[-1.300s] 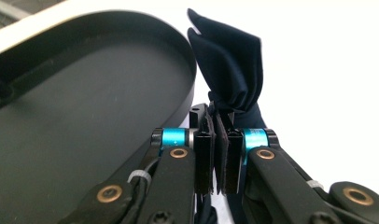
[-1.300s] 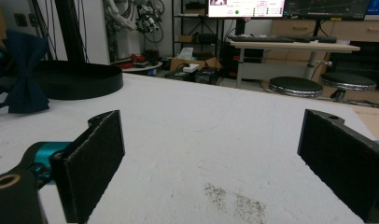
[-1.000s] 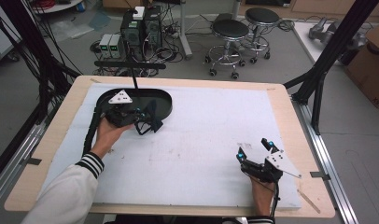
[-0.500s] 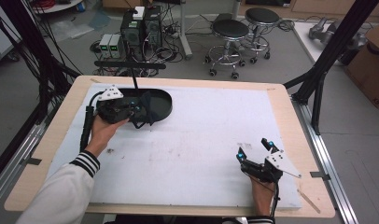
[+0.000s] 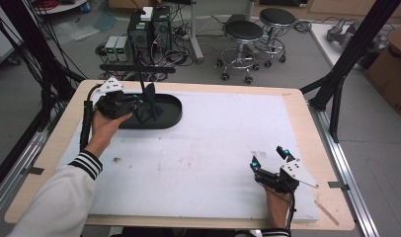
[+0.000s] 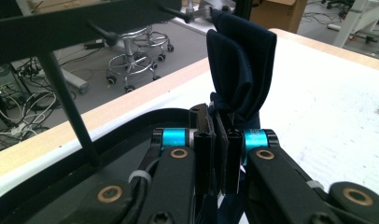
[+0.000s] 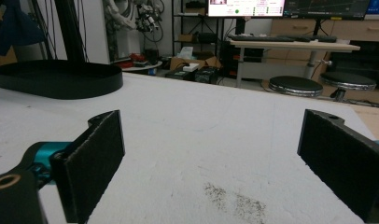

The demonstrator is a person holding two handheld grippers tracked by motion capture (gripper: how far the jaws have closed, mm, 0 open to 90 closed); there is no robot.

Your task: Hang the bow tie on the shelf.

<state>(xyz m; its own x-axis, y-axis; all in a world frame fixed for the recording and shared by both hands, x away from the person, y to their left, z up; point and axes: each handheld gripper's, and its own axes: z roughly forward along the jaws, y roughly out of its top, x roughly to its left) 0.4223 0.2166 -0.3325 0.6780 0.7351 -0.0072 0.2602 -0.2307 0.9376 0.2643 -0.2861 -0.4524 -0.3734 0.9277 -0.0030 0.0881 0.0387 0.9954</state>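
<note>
No writing is legible; left tongs [image 6: 219, 140] pinch a dark blue cloth [image 6: 241, 70] over the black tray [image 5: 171, 111], right tongs [image 7: 215, 163] spread.

Monitor [image 7: 246, 7], far, right gripper view: text too small to read.
Other surfaces: no legible txt, labels or nos.

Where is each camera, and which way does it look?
High view: above the table, looking down; both forearms show.
Left gripper view: rides the left hand-held gripper, shut on dark blue cloth.
Right gripper view: rides the open right hand-held gripper, looking across the table.
All three share the black tray.
</note>
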